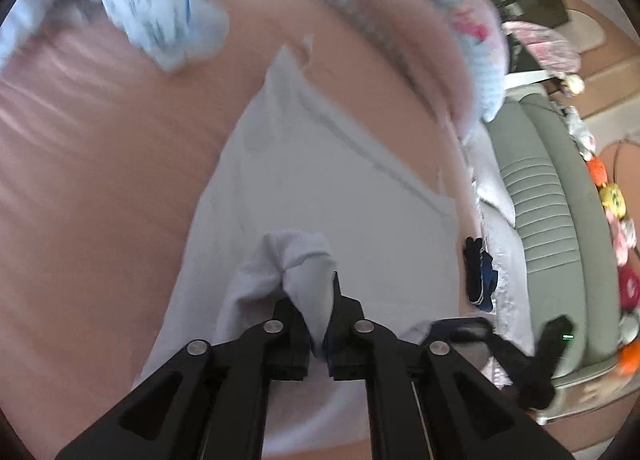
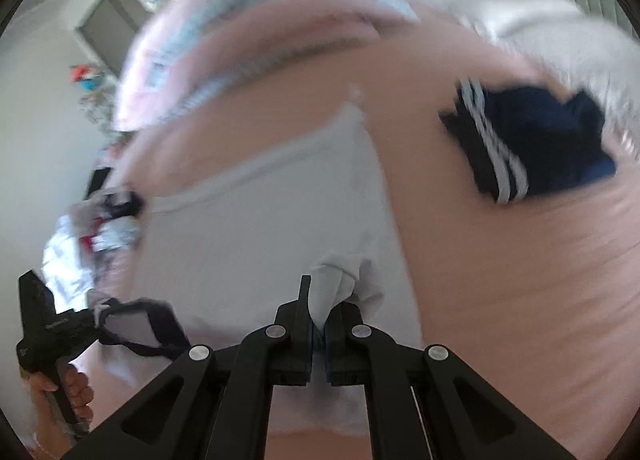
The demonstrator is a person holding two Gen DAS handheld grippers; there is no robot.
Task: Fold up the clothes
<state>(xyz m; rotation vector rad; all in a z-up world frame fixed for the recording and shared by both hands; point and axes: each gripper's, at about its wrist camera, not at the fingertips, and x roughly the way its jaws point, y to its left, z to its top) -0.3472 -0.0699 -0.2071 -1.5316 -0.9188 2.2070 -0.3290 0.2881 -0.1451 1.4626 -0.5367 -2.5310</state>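
Pale grey garment lies spread on a pink bedsheet, one near edge bunched up in each tool. Left gripper and right gripper both pinch that cloth. Carrying the held edge evenly, with hands level, should keep the fold square.

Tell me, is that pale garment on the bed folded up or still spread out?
Mostly spread: the pale garment lies flat over the pink bed, with two bunched edges pinched in the left gripper and right gripper.
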